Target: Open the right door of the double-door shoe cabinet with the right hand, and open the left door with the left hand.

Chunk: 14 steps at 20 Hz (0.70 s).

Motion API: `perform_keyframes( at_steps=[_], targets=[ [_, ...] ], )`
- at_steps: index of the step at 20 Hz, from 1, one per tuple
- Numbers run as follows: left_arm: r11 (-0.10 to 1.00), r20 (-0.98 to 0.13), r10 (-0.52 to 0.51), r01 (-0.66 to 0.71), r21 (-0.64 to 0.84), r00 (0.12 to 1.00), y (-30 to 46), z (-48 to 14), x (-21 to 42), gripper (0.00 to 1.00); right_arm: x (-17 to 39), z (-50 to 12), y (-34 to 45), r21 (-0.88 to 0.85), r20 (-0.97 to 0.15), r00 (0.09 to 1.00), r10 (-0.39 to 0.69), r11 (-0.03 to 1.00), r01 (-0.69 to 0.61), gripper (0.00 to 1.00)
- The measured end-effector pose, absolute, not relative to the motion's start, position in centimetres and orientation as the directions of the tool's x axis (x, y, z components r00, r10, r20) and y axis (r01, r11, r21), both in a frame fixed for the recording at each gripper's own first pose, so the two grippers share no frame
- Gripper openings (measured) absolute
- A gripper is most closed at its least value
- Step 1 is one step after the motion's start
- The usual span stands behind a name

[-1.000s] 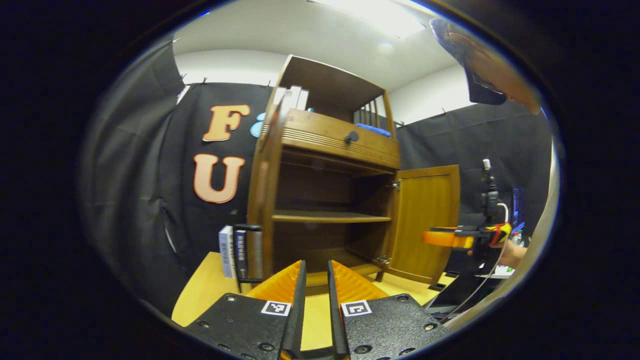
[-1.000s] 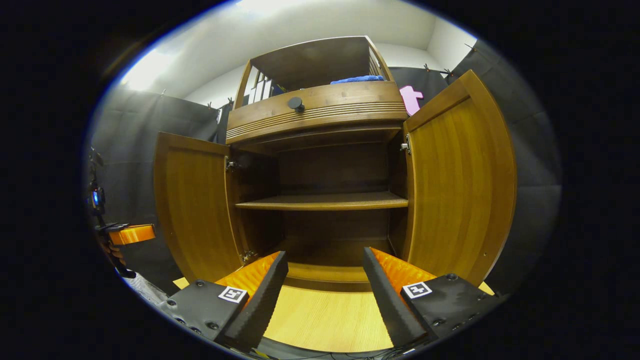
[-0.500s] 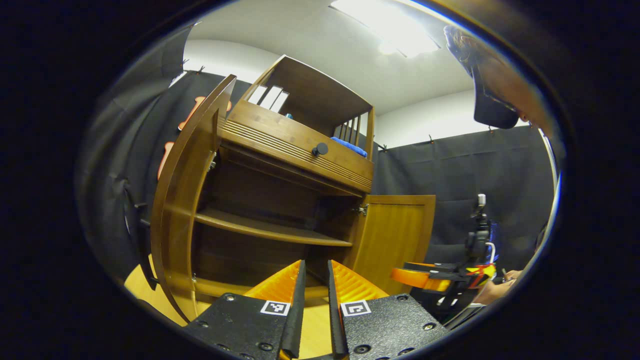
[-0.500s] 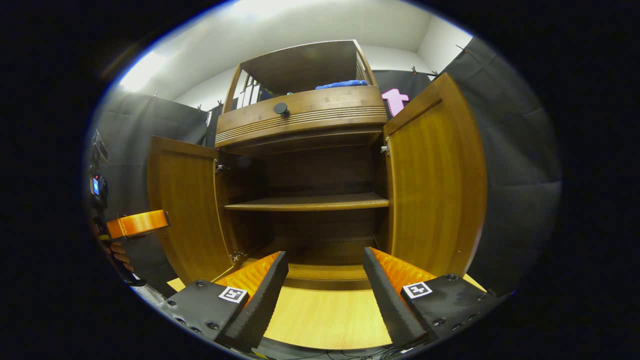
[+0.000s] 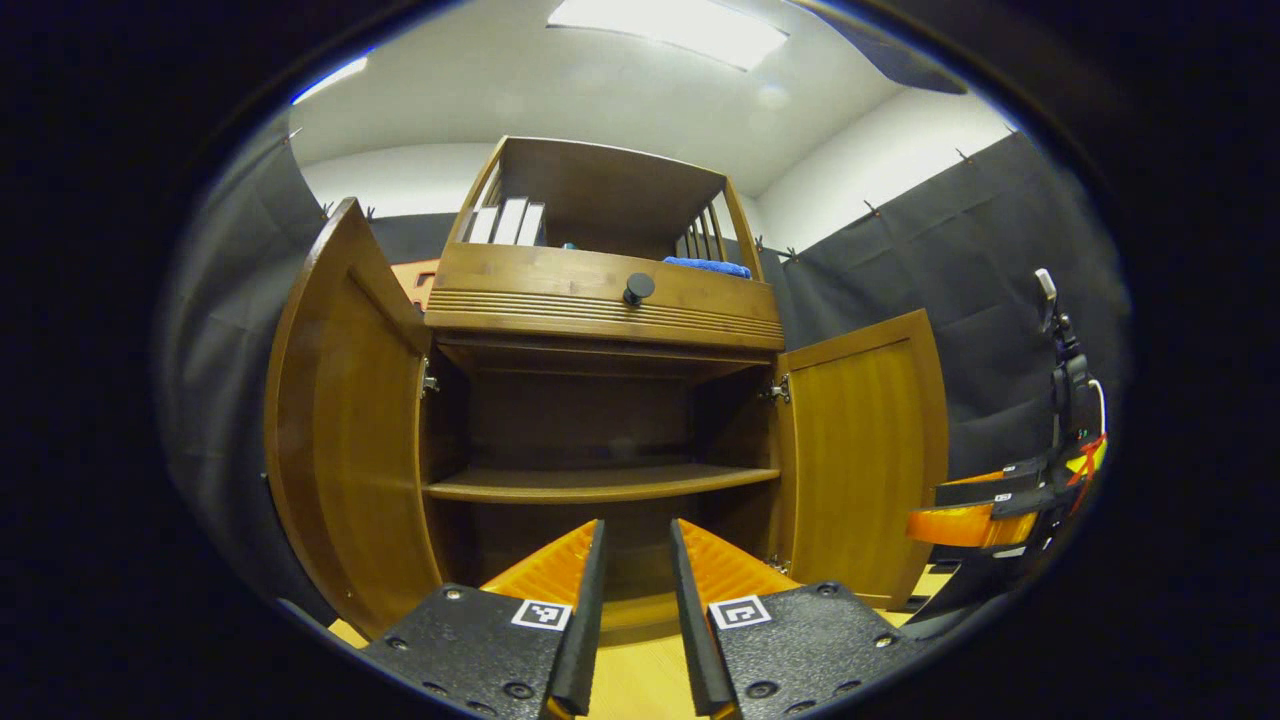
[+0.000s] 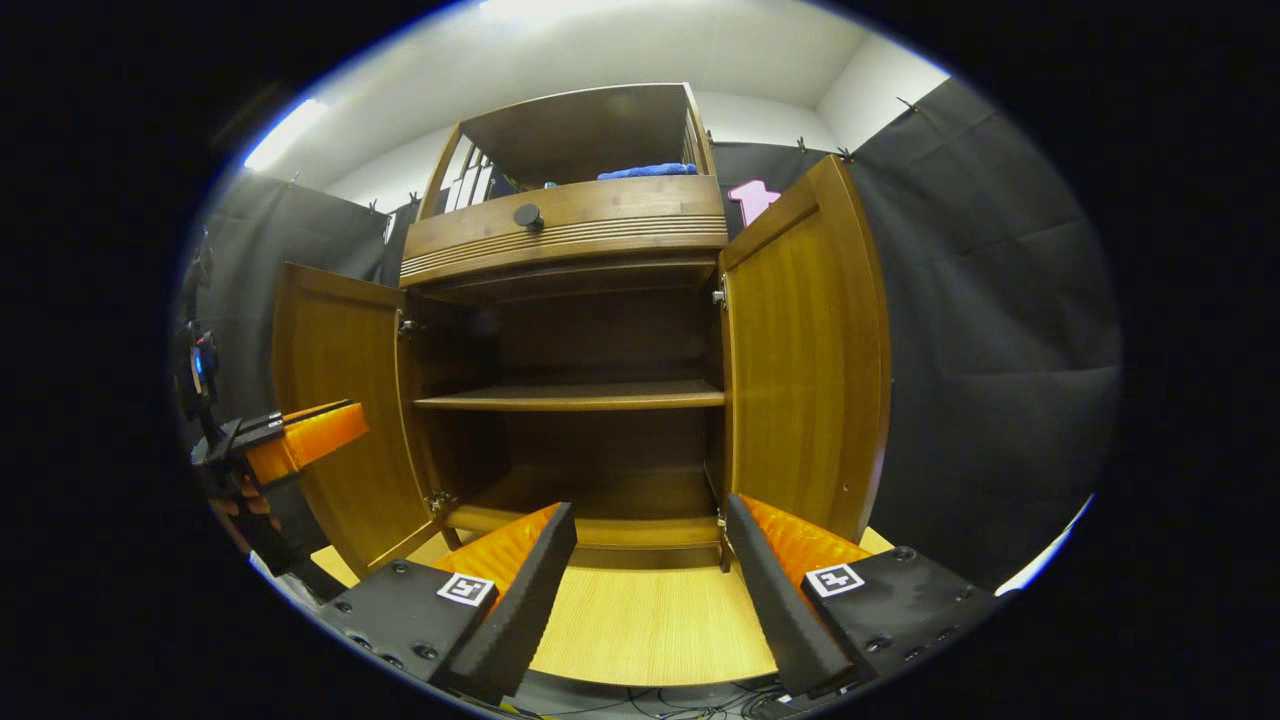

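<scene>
Since half a second ago the left tongs (image 5: 636, 560) have swung round from a slanted look along the left door to face the shoe cabinet (image 5: 600, 300) squarely, and the right tongs (image 6: 650, 550) have eased slightly to the right, so the cabinet sits a little left of centre in the right gripper view. Both doors stand wide open. In the left gripper view the left door (image 5: 340, 440) hangs out from its hinges at the left of the opening and the right door (image 5: 860, 450) at the right, with the bare inner shelf (image 5: 600, 485) between them. The left tongs are nearly closed, a narrow gap between the fingers, holding nothing and touching neither door. The right tongs, seen in their own view, are spread wide with nothing between them, hovering above the light wooden surface (image 6: 650, 620) in front of the cabinet, their right finger near the bottom of the right door (image 6: 810, 360) but apart from it. The left tongs also appear at the left edge of that view (image 6: 300, 440), beside the left door (image 6: 335, 420). Above the doors a drawer with a dark round knob (image 5: 638, 288) is closed, and a blue cloth (image 5: 705, 266) lies on the top shelf near some upright white books (image 5: 505, 222).
</scene>
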<state>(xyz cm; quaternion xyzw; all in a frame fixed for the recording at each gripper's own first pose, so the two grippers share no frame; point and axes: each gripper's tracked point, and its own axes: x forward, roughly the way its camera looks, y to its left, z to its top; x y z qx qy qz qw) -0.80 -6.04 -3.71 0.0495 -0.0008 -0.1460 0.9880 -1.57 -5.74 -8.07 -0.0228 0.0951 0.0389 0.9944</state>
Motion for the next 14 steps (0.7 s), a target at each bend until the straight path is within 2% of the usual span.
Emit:
perform_keyframes(
  at_steps=[1, 4, 5, 7, 9, 10, 14],
  targets=[
    [0.956, -0.01, -0.283, 0.283, 0.082, 0.959, -6.2, -3.9, -0.7, 0.39, -1.7, -7.9, -5.8, -0.041, -0.189, 0.979, 0.07, 0.996, -0.079, 1.0],
    [0.955, -0.039, -0.295, 0.294, -0.023, 0.955, -6.8, -5.0, -0.9, 0.63, -1.7, -7.7, -5.8, -0.049, -0.184, 0.981, 0.065, 0.996, -0.076, 0.93],
    [0.957, -0.043, -0.288, 0.286, -0.048, 0.957, -6.4, -5.0, -0.9, 0.67, -1.8, -7.7, -5.8, -0.05, -0.182, 0.981, 0.064, 0.996, -0.075, 0.9],
    [0.964, -0.04, -0.258, 0.255, -0.076, 0.965, -5.3, -4.9, -0.6, 0.8, -1.8, -7.6, -5.7, -0.049, -0.181, 0.981, 0.064, 0.996, -0.074, 1.0],
    [0.974, -0.04, -0.214, 0.21, -0.086, 0.976, -3.8, -4.8, 0.0, 0.93, -1.6, -7.7, -5.5, -0.045, -0.182, 0.981, 0.068, 0.996, -0.077, 1.0],
    [0.979, -0.041, -0.189, 0.186, -0.083, 0.981, -3.0, -5.0, 0.1, 0.95, -1.5, -7.8, -5.3, -0.045, -0.183, 0.981, 0.071, 0.996, -0.081, 1.0],
    [0.991, -0.043, -0.109, 0.105, -0.087, 0.993, -0.3, -5.3, -0.1, 0.92, -1.2, -8.1, -4.9, -0.041, -0.187, 0.979, 0.081, 0.995, -0.091, 0.98]
  ],
)
